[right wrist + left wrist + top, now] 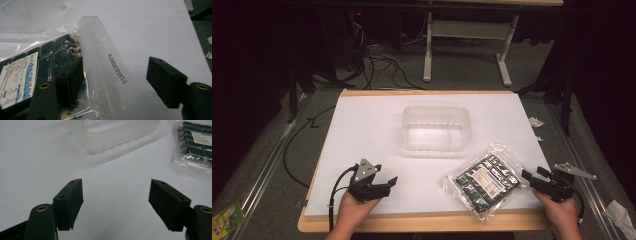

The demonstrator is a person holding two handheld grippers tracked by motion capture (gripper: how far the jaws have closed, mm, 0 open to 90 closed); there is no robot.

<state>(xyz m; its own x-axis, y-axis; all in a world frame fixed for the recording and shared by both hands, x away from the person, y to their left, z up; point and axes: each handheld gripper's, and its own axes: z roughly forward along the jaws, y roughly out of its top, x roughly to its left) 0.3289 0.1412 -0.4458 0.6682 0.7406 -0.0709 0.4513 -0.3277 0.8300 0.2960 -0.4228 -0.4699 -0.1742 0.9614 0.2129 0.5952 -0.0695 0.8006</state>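
A clear sealed bag (484, 180) holding dark snack packs with a white label lies at the front right of the white sheet (372, 130). My right gripper (531, 174) is at the bag's right edge, open. In the right gripper view the bag's clear printed flap (110, 62) lies between the pads of that gripper (115, 62), and the left pad sits over the dark contents without pressing. A translucent plastic tub (436, 127) stands empty at the middle of the sheet. At the front left my left gripper (387, 179) is held open over bare sheet, with nothing between its pads (116, 185).
The tub (112, 135) is ahead of the left gripper and the bag (195, 145) is off to its right. The table's wooden edge (422, 222) runs along the front. Cables, a white desk frame (467, 45), paper scraps and a green packet (227, 217) lie on the floor around.
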